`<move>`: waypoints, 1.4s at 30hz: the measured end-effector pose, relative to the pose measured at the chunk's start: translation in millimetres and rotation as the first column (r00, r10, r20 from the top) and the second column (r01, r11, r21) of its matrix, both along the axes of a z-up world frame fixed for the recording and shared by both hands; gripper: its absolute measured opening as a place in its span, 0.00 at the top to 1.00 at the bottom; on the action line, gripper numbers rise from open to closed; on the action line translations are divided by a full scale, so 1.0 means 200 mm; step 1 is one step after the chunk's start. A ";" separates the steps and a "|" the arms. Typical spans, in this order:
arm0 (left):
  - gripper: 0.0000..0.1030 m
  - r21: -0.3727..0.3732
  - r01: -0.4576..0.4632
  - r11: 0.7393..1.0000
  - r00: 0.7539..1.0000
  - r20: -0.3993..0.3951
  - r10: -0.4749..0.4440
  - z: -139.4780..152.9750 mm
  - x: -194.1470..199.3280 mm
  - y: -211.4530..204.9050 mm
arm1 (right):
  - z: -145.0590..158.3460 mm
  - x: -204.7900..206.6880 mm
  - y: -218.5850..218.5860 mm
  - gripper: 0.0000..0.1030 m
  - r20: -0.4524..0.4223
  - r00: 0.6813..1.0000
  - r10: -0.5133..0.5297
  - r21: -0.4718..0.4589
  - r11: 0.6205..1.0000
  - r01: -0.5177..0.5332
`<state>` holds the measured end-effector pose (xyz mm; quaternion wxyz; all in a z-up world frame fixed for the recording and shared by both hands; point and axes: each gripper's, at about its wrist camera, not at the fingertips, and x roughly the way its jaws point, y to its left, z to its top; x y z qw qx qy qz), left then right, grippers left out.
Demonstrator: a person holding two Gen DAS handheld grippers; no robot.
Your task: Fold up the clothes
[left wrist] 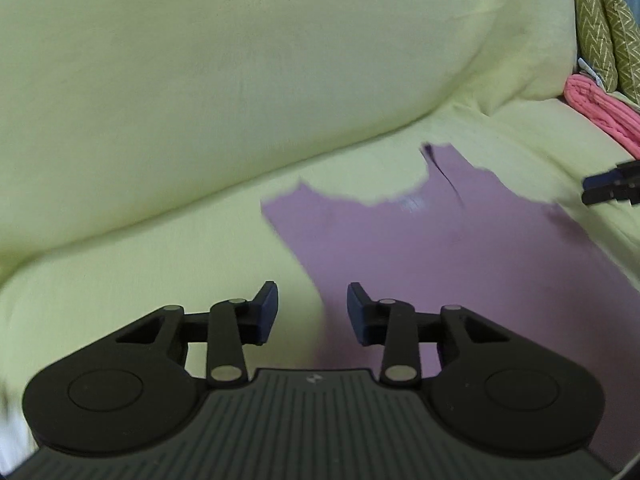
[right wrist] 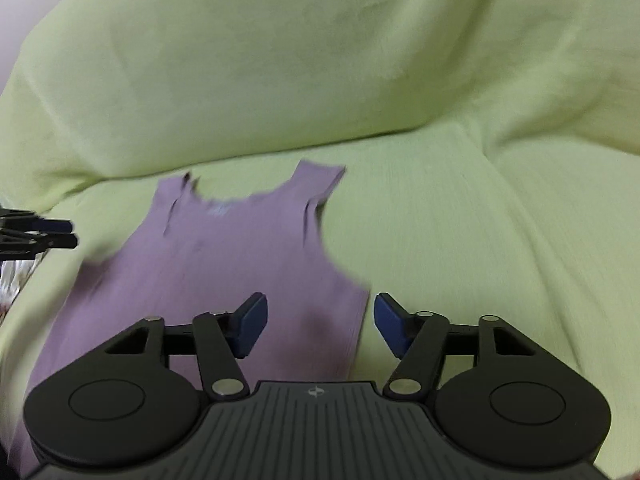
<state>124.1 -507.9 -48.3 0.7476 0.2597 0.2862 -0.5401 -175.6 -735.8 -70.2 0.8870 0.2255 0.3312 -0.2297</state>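
Left wrist view alone catches a pink folded cloth [left wrist: 604, 114] and patterned cushions [left wrist: 608, 28] far right. Both claws, left gripper [left wrist: 312, 312] and right gripper [right wrist: 318, 322], gape wide, empty, over the purple tank top [right wrist: 224, 256] lying flat on the yellow-green sofa cover [right wrist: 460, 220].

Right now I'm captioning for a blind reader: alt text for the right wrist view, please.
A purple tank top lies flat on a yellow-green cover, straps away from the camera. The open right gripper straddles its right edge.
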 end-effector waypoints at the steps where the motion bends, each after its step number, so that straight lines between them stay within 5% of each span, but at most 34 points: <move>1: 0.69 -0.002 0.022 1.000 1.000 0.011 -0.022 -0.01 0.06 -0.08 | -0.01 0.06 -0.06 0.51 0.009 1.000 0.012 -0.005 1.000 -0.012; 10: 0.74 0.062 0.199 0.978 0.977 0.060 -0.203 -0.22 0.34 -0.57 | -0.07 0.49 -0.46 0.54 0.037 0.993 0.114 -0.056 0.992 -0.112; 20: 0.77 0.014 0.270 0.963 0.961 -0.058 -0.269 -0.34 0.44 -0.54 | -0.24 0.67 -0.62 0.53 0.025 0.971 0.236 -0.022 0.972 -0.235; 25: 0.88 0.003 0.291 0.957 0.956 -0.027 -0.291 -0.35 0.40 -0.54 | -0.31 0.75 -0.68 0.53 0.034 0.959 0.282 -0.014 0.959 -0.282; 26: 0.93 0.003 0.294 0.956 0.956 -0.016 -0.294 -0.35 0.39 -0.54 | -0.31 0.76 -0.68 0.55 0.036 0.953 0.300 -0.018 0.954 -0.300; 28: 0.97 0.004 0.302 0.953 0.953 0.006 -0.302 -0.35 0.36 -0.55 | -0.31 0.79 -0.66 0.93 0.023 0.941 0.337 -0.031 0.941 -0.336; 29: 0.98 0.005 0.304 0.953 0.953 0.016 -0.304 -0.34 0.35 -0.55 | -0.30 0.80 -0.65 0.93 0.012 0.938 0.347 -0.040 0.937 -0.347; 34: 0.98 -0.014 0.291 0.956 0.954 0.072 -0.290 -0.20 0.27 -0.49 | -0.20 0.79 -0.55 0.94 -0.017 0.933 0.358 -0.132 0.925 -0.357; 37: 0.98 -0.102 0.278 0.955 0.959 0.076 -0.271 -0.01 0.17 -0.37 | -0.02 0.70 -0.41 0.94 0.037 0.927 0.374 -0.233 0.905 -0.356; 42: 0.98 -0.202 0.296 0.934 0.954 0.120 -0.276 0.24 -0.21 0.02 | 0.24 0.38 0.08 0.94 0.046 0.878 0.477 -0.455 0.792 -0.406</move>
